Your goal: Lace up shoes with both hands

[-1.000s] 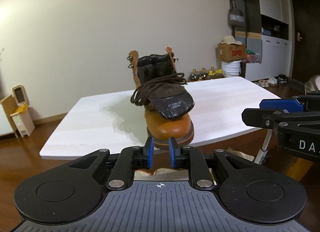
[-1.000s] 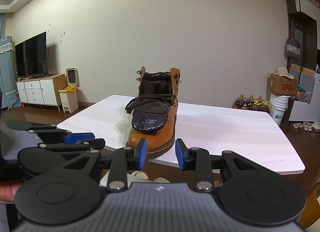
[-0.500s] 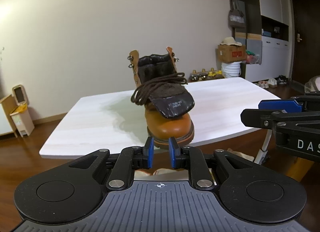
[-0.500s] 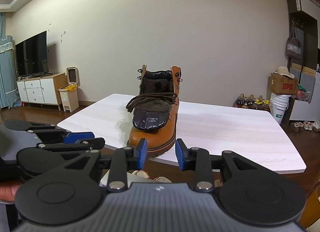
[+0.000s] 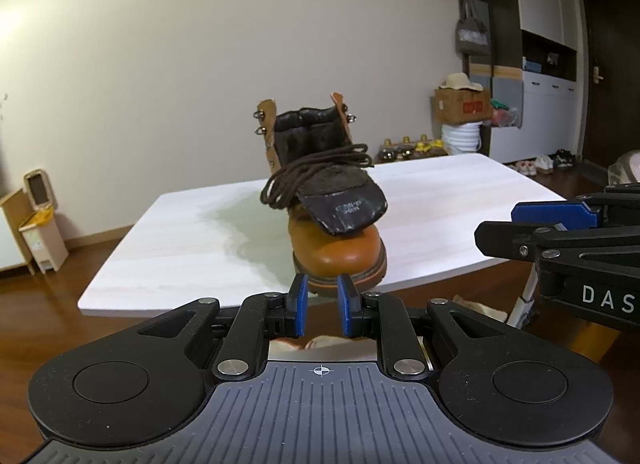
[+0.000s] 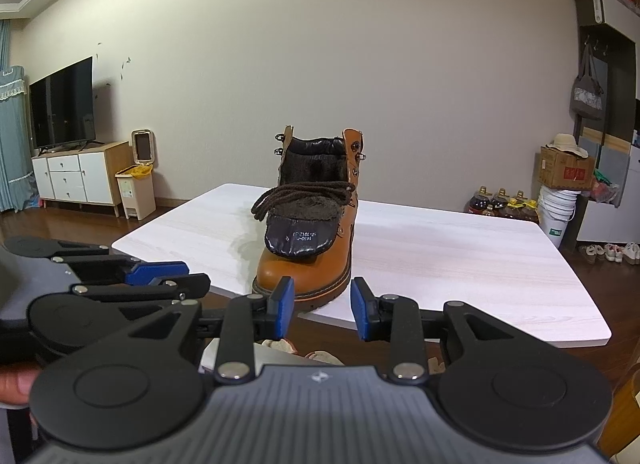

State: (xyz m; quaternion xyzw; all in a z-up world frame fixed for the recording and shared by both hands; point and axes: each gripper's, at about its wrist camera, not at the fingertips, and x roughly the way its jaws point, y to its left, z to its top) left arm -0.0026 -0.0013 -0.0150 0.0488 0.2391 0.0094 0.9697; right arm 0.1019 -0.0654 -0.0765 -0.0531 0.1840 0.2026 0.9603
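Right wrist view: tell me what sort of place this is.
Most likely a living room in a home: a flat television on a low white cabinet, a pedal bin, and shoes lined up by a tall storage unit.

White letters "DAS", cut off at the frame edge, on right claw (image 5: 560,220) body, small faint print on boot tongue (image 6: 298,238), partly reading "1650", rest illegible
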